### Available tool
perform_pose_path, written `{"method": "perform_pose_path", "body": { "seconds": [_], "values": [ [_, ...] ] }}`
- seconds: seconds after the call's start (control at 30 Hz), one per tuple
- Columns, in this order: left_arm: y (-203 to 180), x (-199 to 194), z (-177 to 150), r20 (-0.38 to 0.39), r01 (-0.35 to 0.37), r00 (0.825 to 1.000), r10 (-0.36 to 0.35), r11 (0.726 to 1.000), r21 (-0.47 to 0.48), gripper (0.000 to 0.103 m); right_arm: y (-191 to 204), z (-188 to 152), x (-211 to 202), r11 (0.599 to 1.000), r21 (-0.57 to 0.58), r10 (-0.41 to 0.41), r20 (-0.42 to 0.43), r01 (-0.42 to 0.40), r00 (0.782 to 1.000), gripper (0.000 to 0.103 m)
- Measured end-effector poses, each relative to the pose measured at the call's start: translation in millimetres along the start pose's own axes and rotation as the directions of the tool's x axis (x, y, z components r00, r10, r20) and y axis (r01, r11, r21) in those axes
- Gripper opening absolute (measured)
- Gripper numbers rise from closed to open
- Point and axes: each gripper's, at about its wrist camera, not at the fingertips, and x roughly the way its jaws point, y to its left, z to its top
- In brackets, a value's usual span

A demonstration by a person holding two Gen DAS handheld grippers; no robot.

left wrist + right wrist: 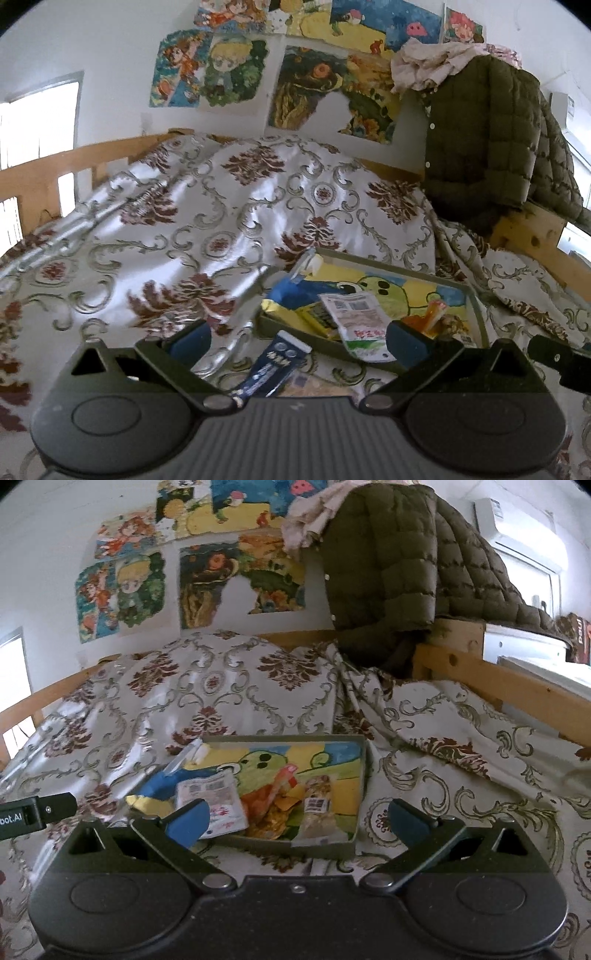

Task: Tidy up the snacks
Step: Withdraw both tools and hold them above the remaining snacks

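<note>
Both your tongs stand wide and empty over the bed.

Nearest you, the left tongs [299, 341] gape above a dark blue packet [271, 369] lying on the bedspread [184, 221] just outside the tray [364, 775]. Your right tongs [297, 821] gape before the tray, where the other snacks [273, 805] lie piled. Beyond, a green jacket [388, 572] hangs on the bed frame.

Daylight from window [37, 122] at left; sheen on bedspread [221, 206]; fisheye-bent edges
</note>
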Motion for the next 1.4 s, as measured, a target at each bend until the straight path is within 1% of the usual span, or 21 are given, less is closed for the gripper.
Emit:
{"method": "perform_pose_path", "body": {
  "seconds": [0.13,0.23,0.37,0.63,0.73,0.9,1.13,1.4],
  "values": [
    [7.1,-22.9,-4.3,0.024,-0.012,1.000,0.011,1.000,0.023,0.103,10.3,-4.1,-17.9,0.999,-0.030,0.011,0.014,-0.010,1.000,0.102],
    [11.5,-37.7,-7.1,0.029,-0.021,0.999,0.020,0.999,0.036,0.103,14.3,-9.5,-28.7,1.000,-0.017,0.017,0.000,-0.017,1.000,0.102],
    [18.6,-51.0,-15.1,0.009,-0.015,1.000,0.014,0.998,0.063,0.103,20.2,-17.7,-38.4,0.999,-0.023,0.026,-0.026,-0.027,0.999,0.102],
    [38.4,-76.6,-35.9,-0.015,-0.061,0.998,0.063,0.994,0.090,0.103,29.6,-34.5,-58.8,0.999,-0.031,0.036,-0.059,-0.038,0.998,0.102],
    [46.2,-87.4,-41.7,-0.022,-0.078,0.997,0.080,0.994,0.080,0.103,33.1,-40.9,-66.6,0.998,-0.037,0.040,-0.075,-0.043,0.996,0.102],
    [54.2,-96.1,-48.9,-0.051,-0.114,0.992,0.118,0.991,0.073,0.103,35.4,-49.4,-79.0,0.998,-0.034,0.044,-0.098,-0.048,0.994,0.102],
    [55.9,-112.0,-56.6,-0.050,-0.130,0.990,0.135,0.987,0.095,0.103,33.5,-57.9,-95.3,0.999,-0.033,0.033,-0.104,-0.037,0.994,0.102],
    [58.8,-121.0,-63.9,-0.086,-0.146,0.984,0.155,0.984,0.104,0.103,39.0,-66.8,-104.9,0.997,-0.069,0.036,-0.130,-0.045,0.991,0.102]
  ]
}}
